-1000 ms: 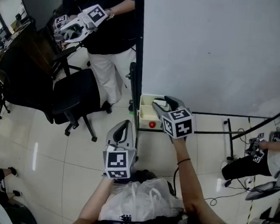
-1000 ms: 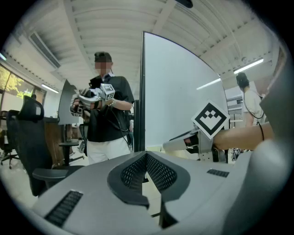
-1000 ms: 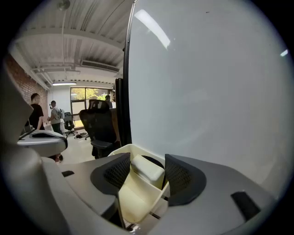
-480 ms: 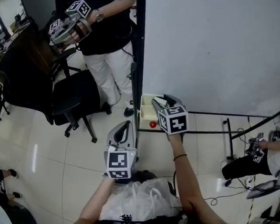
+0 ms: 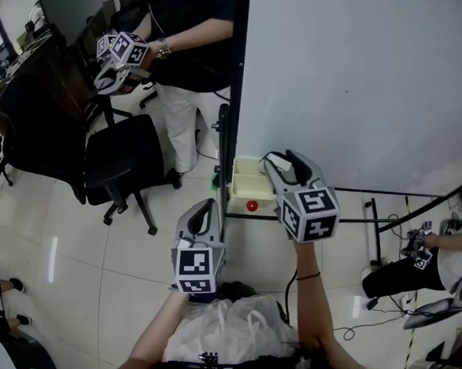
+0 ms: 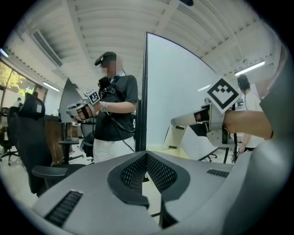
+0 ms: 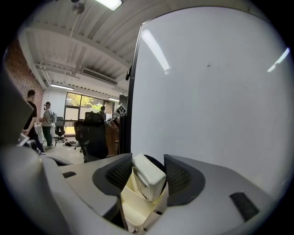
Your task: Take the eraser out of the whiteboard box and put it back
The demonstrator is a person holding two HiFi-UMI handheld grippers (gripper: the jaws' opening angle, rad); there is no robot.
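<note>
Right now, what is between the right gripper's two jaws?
A white rectangular plastic eraser, tilted, above the cream box; the right gripper view shows it.

The eraser is off-white, the whiteboard box pale yellow, with a small red object in it. The left gripper and right gripper are grey with black mesh-patterned pads and cubes of black-and-white square markers. The whiteboard is white with a black frame, and the office chair at the left is black on cream floor tiles.
</note>
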